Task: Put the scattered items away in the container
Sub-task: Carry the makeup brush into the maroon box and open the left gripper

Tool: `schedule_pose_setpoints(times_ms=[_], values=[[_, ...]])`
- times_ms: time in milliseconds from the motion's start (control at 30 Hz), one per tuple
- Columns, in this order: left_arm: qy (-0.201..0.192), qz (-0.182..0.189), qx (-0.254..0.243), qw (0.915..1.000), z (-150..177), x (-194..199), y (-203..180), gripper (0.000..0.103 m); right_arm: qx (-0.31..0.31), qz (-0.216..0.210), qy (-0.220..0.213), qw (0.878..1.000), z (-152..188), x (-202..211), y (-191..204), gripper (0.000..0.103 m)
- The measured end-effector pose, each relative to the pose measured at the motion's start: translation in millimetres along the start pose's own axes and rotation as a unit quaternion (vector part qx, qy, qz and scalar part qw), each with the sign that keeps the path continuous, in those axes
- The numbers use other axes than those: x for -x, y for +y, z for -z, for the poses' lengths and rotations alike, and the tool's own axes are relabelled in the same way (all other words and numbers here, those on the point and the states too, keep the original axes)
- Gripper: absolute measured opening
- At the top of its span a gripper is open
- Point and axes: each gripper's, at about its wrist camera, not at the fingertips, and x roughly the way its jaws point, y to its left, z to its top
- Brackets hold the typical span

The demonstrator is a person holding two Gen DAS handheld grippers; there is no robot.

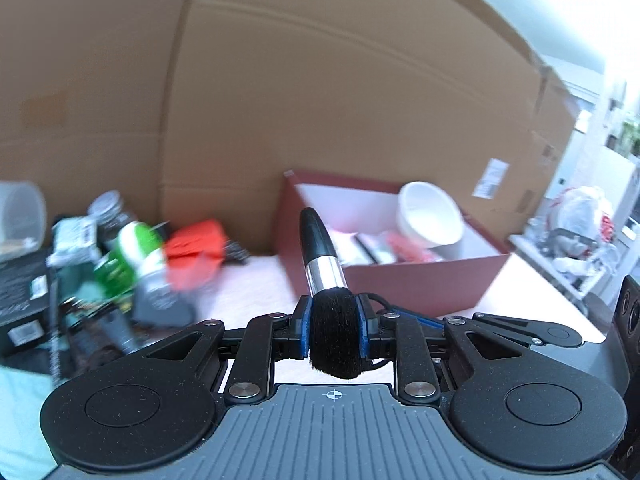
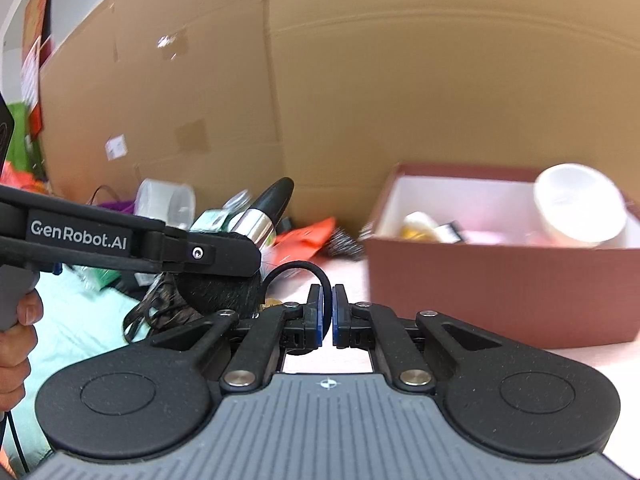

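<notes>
My left gripper (image 1: 334, 324) is shut on a makeup brush (image 1: 322, 256), clamping its black bristle head; the silver ferrule and black handle point forward and up. The brush also shows in the right wrist view (image 2: 262, 216), held by the left gripper (image 2: 224, 276) above the table. The red box (image 1: 400, 280) with a white inside stands ahead and right of it, holding a white bowl (image 1: 430, 214) and small items. My right gripper (image 2: 328, 312) is shut and empty, left of the box (image 2: 500, 284). Scattered items (image 1: 132, 256) lie left.
A tall cardboard wall (image 1: 320, 100) runs behind the table. An orange-red packet (image 1: 196, 252), a green-white bottle (image 1: 140, 248), a black box (image 1: 22, 292) and a clear tub (image 1: 20, 212) crowd the left. A black cable (image 2: 160, 312) lies on pale green cloth (image 2: 80, 328).
</notes>
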Motion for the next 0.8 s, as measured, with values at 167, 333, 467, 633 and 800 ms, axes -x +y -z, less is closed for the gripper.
schedule_pose_setpoints(times_ms=[167, 333, 467, 633, 800], values=[[-0.008, 0.037, -0.017, 0.9992, -20.7, -15.9, -31.7, 0.019, -0.007, 0.037, -0.035, 0.999, -10.3, 22.8, -28.5, 0.005], [-0.02, 0.063, -0.026, 0.9975, -45.9, -40.1, -57.6, 0.019, -0.012, 0.084, -0.059, 0.995, -26.3, 29.6, -58.6, 0.005], [-0.022, 0.071, -0.026, 0.9969, -64.1, -70.1, -70.7, 0.019, -0.018, 0.12, -0.068, 0.99, -40.2, 23.8, -85.0, 0.005], [-0.008, 0.076, -0.008, 0.9971, -79.1, -117.8, -73.1, 0.019, -0.029, 0.156, -0.069, 0.985, -52.8, 7.8, -120.7, 0.005], [0.025, 0.055, 0.008, 0.9981, -76.3, -163.3, -69.4, 0.02, -0.032, 0.172, -0.05, 0.983, -59.4, -20.9, -142.3, 0.005]])
